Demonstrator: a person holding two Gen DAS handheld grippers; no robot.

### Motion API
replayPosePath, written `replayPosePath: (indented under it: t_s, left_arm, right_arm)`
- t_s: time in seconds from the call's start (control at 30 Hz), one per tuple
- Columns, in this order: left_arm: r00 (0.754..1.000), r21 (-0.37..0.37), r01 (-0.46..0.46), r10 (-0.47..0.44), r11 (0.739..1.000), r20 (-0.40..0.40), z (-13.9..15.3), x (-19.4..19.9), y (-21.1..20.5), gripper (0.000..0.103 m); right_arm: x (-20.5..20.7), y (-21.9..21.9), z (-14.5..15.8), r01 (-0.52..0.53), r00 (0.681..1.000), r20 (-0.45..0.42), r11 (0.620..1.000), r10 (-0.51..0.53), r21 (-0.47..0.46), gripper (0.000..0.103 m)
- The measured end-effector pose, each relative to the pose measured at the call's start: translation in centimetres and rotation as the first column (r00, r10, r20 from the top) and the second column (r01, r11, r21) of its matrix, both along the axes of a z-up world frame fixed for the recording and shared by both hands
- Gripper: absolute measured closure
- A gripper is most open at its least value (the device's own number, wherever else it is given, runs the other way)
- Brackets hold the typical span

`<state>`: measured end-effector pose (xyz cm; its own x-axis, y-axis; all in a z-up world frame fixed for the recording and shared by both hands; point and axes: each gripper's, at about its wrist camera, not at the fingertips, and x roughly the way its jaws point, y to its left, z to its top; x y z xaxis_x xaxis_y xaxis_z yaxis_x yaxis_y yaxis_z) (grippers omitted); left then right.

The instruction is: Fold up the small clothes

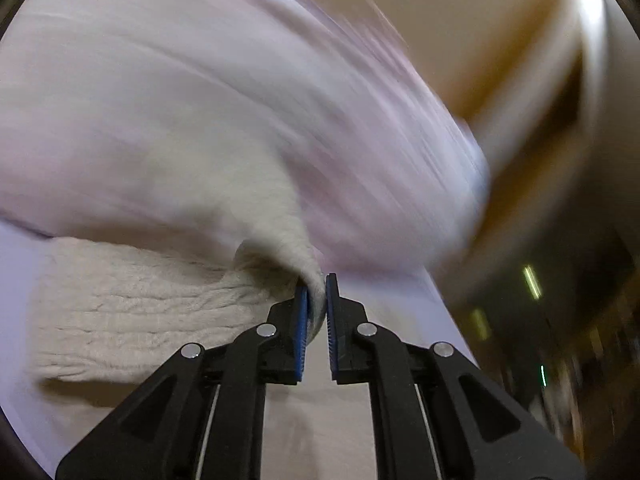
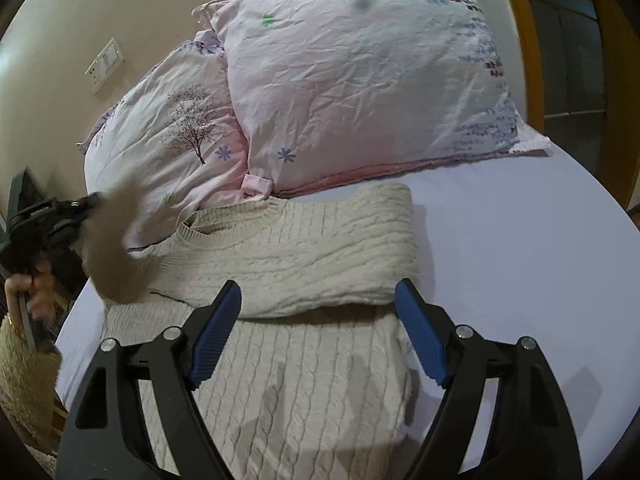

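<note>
A cream cable-knit sweater [image 2: 288, 344] lies on the lavender bed sheet [image 2: 500, 264], its right sleeve folded across the chest. My left gripper [image 1: 317, 304] is shut on the sweater's left sleeve [image 1: 288, 240] and holds it lifted; that view is motion-blurred. In the right wrist view the left gripper [image 2: 86, 206] is at the far left with the blurred sleeve [image 2: 116, 248] hanging from it. My right gripper [image 2: 316, 332] is open and empty, hovering just above the sweater's middle.
Two pink printed pillows [image 2: 360, 80] lie at the head of the bed, just behind the sweater's collar. A beige wall with a switch plate [image 2: 105, 65] is at the back left. A wooden frame [image 2: 520, 32] is at the right.
</note>
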<state>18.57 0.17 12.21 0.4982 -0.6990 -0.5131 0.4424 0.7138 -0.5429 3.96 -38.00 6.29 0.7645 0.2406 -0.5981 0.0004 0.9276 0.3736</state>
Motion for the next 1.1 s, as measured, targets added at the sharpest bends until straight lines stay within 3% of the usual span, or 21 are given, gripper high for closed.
replayPosePath:
  t_s: [0.07, 0.17, 0.23, 0.37, 0.47, 0.6, 0.77, 0.9, 1.1]
  left_arm:
    - [0.983, 0.062, 0.170, -0.165, 0.983, -0.083, -2.3, -0.9, -6.5, 0.095]
    - [0.972, 0.110, 0.217, -0.204, 0.970, -0.118, -3.5, -2.8, -7.8, 0.095]
    - [0.980, 0.117, 0.182, -0.170, 0.976, -0.108, -3.2, -4.2, -5.7, 0.093]
    - [0.993, 0.110, 0.072, -0.061, 0.991, -0.098, -2.2, -9.0, 2.0, 0.077]
    - [0.998, 0.153, 0.007, 0.003, 0.988, -0.066, -1.9, -14.8, 7.7, 0.061]
    - [0.994, 0.213, -0.092, 0.104, 0.973, -0.043, -1.9, -21.4, 13.5, 0.036]
    - [0.975, 0.123, -0.151, 0.169, 0.981, -0.146, -3.8, -24.6, 16.9, 0.036]
    - [0.966, 0.132, -0.146, 0.170, 0.981, -0.194, -5.2, -25.0, 17.3, 0.036]
    - [0.941, 0.196, -0.108, 0.164, 0.975, -0.296, -7.6, -24.6, 16.3, 0.036]
  right_arm:
    - [-1.0, -0.5, 0.2, 0.007, 1.000, -0.005, 1.000, -0.007, 0.009, 0.024]
    - [-3.7, -1.9, 1.2, 0.018, 1.000, 0.019, 1.000, -0.019, 0.009, 0.024]
    - [-6.1, -3.4, 1.7, 0.013, 0.999, 0.029, 0.999, -0.014, 0.034, 0.021]
    - [-9.6, -5.3, 1.2, -0.049, 0.999, 0.015, 0.983, 0.047, 0.179, 0.020]
    - [-12.8, -5.8, -0.3, -0.160, 0.985, 0.006, 0.917, 0.170, 0.365, 0.020]
    - [-15.8, -5.5, -2.4, -0.216, 0.963, -0.041, 0.856, 0.265, 0.471, 0.020]
    - [-17.2, -4.2, -4.4, -0.197, 0.928, -0.187, 0.851, 0.322, 0.487, 0.029]
    - [-17.3, -3.4, -6.9, -0.145, 0.899, -0.281, 0.834, 0.336, 0.533, 0.033]
    - [-16.5, -2.0, -8.6, -0.142, 0.875, -0.297, 0.790, 0.382, 0.596, 0.037]
